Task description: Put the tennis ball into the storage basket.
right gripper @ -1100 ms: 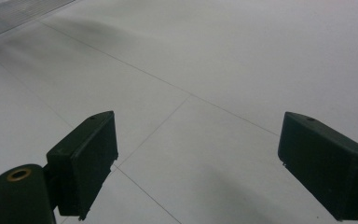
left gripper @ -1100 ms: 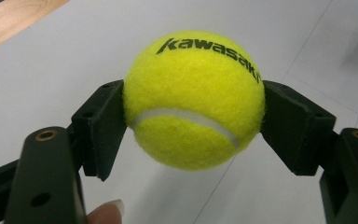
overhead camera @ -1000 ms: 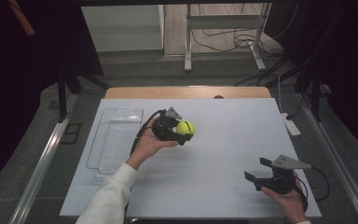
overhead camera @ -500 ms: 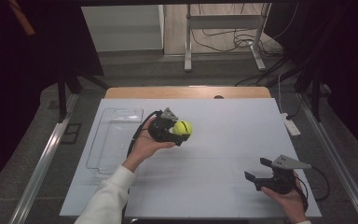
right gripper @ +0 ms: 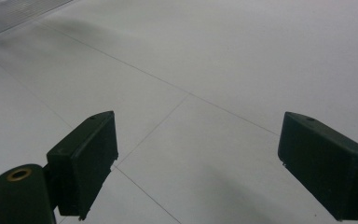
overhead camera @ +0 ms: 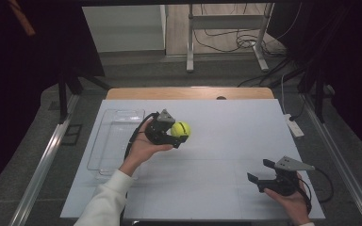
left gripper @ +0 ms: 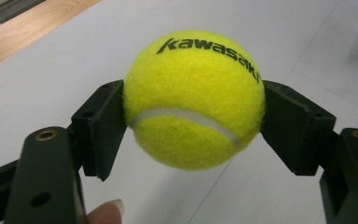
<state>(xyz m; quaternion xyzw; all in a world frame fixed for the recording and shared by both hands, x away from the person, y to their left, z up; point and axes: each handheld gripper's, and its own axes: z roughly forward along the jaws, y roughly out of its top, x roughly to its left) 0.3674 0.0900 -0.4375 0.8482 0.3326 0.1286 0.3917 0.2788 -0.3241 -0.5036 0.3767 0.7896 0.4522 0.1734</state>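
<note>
The fuzzy yellow-green tennis ball [left gripper: 193, 99] with black lettering sits clamped between the jaws of the left gripper [overhead camera: 176, 136], lifted above the white counter [overhead camera: 226, 141] just right of the clear plastic tray [overhead camera: 104, 160]. This looks like the carrying step. The next move probably calls for swinging the ball over that tray and lowering it before the jaws part. The right gripper [overhead camera: 258, 172] rests well right of the tray, jaws wide and empty. Compared with a second ago, the ball has edged slightly toward the tray.
</note>
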